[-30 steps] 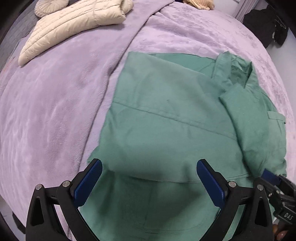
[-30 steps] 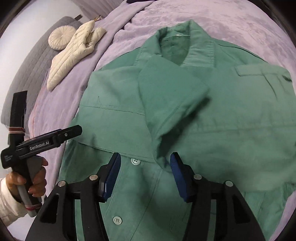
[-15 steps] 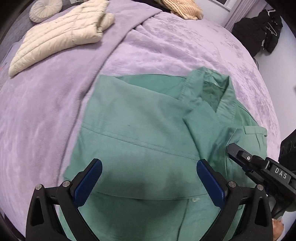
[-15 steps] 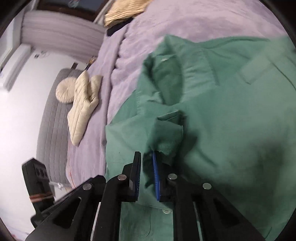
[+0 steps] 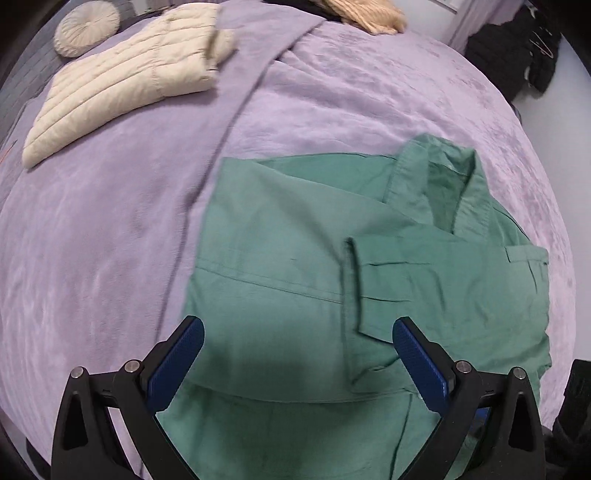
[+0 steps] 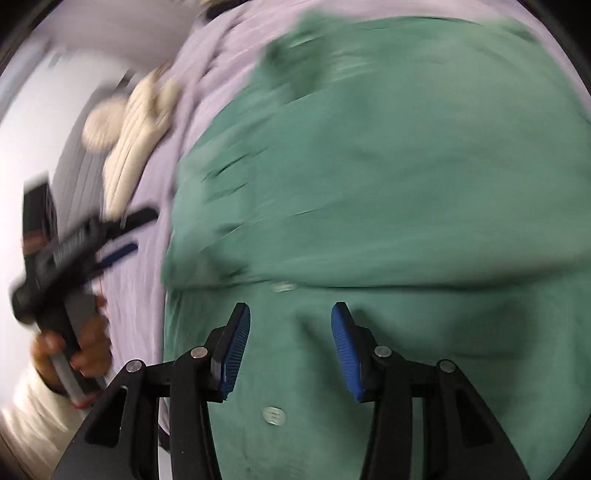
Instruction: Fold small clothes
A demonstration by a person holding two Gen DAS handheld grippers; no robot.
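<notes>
A green shirt (image 5: 288, 280) lies on the lilac blanket (image 5: 110, 229), one sleeve (image 5: 436, 295) folded across its front. The left gripper (image 5: 297, 360) hangs over it spread wide and empty; the right gripper (image 6: 290, 345) is parted too, gripping nothing

A plain green shirt (image 5: 280, 273) lies on the lilac bed cover (image 5: 103, 229), with a cream quilted jacket (image 5: 122, 81) and a pale round ribbed cushion (image 5: 86, 27) beyond. Both tools, left (image 5: 297, 363) and right (image 6: 290, 349), are black with ridged blue pads.
</notes>
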